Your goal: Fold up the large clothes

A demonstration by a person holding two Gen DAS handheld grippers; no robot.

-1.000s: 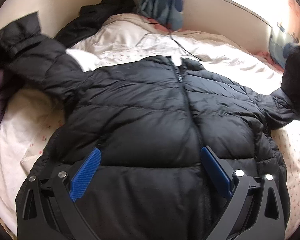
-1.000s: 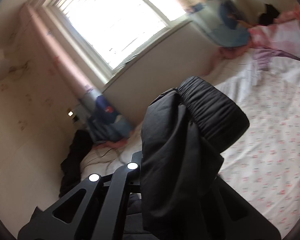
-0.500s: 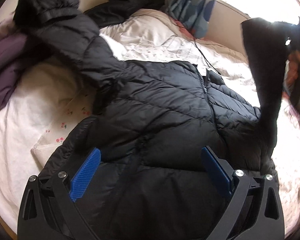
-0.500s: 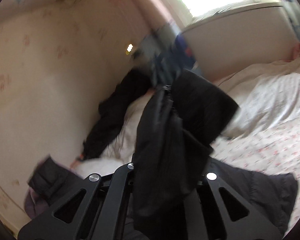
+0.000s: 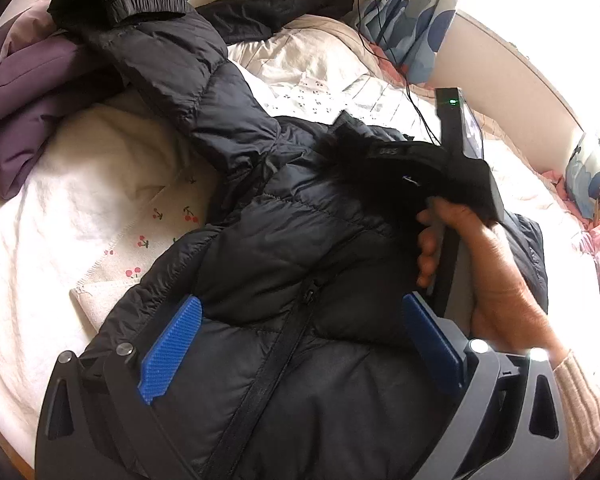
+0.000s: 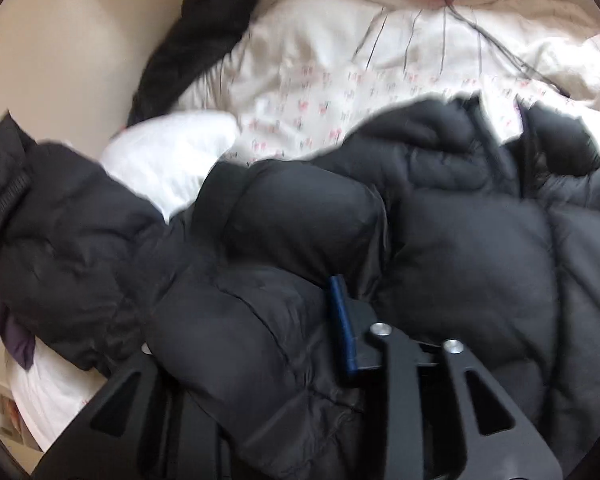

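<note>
A black puffer jacket lies front up on the bed, zipper down the middle. Its left sleeve stretches to the upper left. My left gripper is open and empty, hovering over the jacket's lower body. My right gripper is shut on the jacket's right sleeve and holds it over the chest; its left finger is hidden under the fabric. In the left wrist view the right gripper's body and the person's hand are above the jacket's chest.
The bed has a white cherry-print sheet. A purple garment lies at the far left, another black garment by the wall. A charger cable runs over the quilt near the blue curtain.
My right gripper swung the held sleeve from high at the right down across the jacket's chest. My left gripper drifted left over the jacket and stayed open.
</note>
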